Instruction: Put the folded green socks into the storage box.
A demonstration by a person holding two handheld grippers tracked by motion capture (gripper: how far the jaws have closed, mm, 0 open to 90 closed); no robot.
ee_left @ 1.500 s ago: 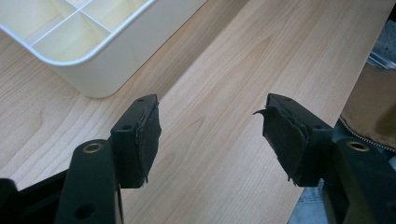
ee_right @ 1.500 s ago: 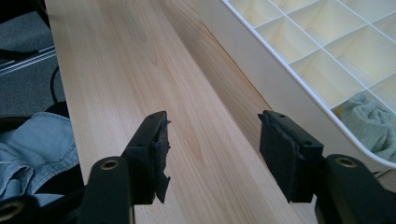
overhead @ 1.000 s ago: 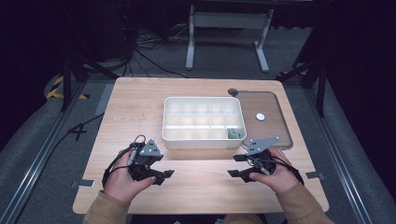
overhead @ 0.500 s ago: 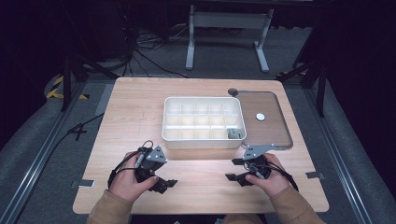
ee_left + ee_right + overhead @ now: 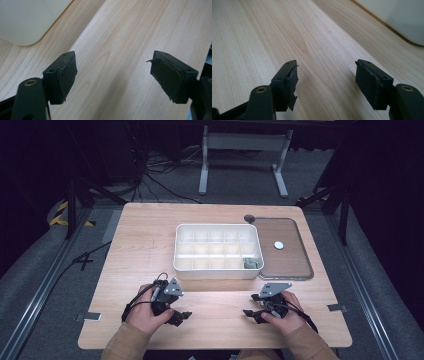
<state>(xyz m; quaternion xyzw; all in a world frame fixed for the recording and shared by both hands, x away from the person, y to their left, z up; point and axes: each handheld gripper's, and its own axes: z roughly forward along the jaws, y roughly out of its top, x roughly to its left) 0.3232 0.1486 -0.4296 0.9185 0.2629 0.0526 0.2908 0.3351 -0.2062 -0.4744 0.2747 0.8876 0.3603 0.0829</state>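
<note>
Both the left gripper (image 5: 184, 316) and the right gripper (image 5: 248, 314) rest released on the pale wooden desk (image 5: 145, 245), empty. Just ahead sits the white compartment tray (image 5: 216, 268); dark grey floor (image 5: 45, 285) surrounds.

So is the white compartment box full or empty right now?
Nearly empty. The white compartment box has bare cells in the high view, except for one small grey-green item in its near right corner cell.

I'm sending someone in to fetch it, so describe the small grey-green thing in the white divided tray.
On the wooden table stands a white divided tray beside a brown lid. The small grey-green thing lies in the compartment at the tray's near corner next to that lid. No other compartment appears to hold anything.
</note>
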